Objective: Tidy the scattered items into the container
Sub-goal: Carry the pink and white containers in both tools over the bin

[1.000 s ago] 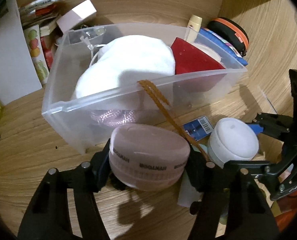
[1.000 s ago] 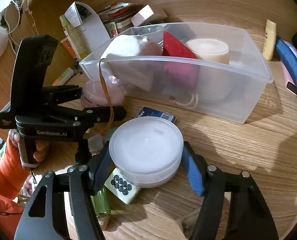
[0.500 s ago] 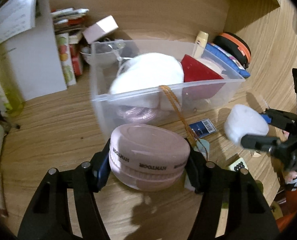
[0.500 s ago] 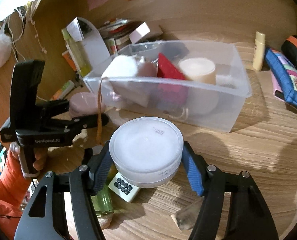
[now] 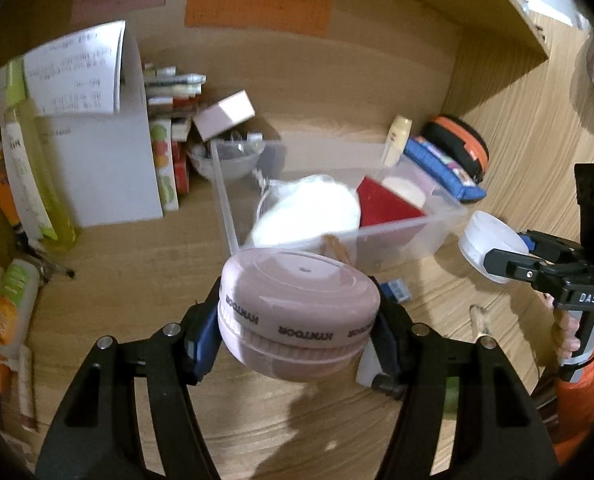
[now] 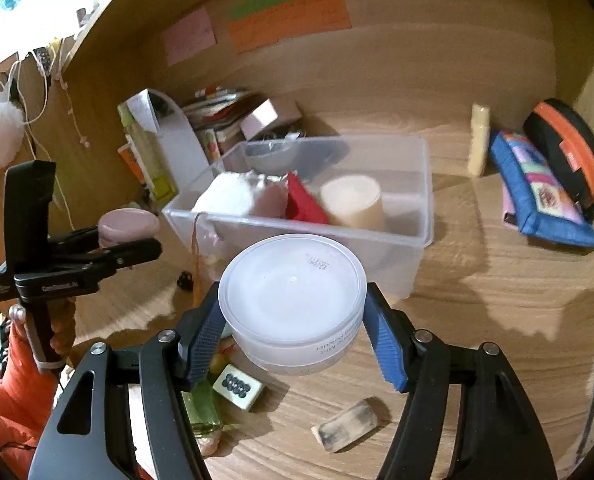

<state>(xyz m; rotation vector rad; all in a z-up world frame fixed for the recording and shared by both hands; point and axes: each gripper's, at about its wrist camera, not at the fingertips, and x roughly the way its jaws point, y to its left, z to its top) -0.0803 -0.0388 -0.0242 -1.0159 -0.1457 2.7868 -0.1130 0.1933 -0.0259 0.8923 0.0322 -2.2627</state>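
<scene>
My left gripper [image 5: 299, 326] is shut on a round pink jar [image 5: 297, 300] and holds it in the air in front of the clear plastic container [image 5: 441, 220]. My right gripper [image 6: 293, 320] is shut on a round white tub [image 6: 293, 292], also lifted, in front of the container [image 6: 425, 208]. The container holds a white pouch [image 6: 229, 196], a red item [image 6: 303, 204] and a cream cylinder [image 6: 353, 200]. The pink jar also shows in the right wrist view [image 6: 127, 224], and the white tub in the left wrist view [image 5: 485, 240].
On the desk below lie a mahjong tile [image 6: 239, 386], a small greenish bottle [image 6: 203, 412], a worn eraser-like block [image 6: 345, 426] and a barcode card [image 5: 397, 290]. A blue pouch [image 6: 537, 192], black-orange case [image 6: 565, 152] and cream tube [image 6: 479, 144] sit right; books and papers [image 5: 97, 152] stand at the back left.
Both grippers have risen and pulled back from the desk, each carrying its jar. The container now looks farther away and lower in both views.
</scene>
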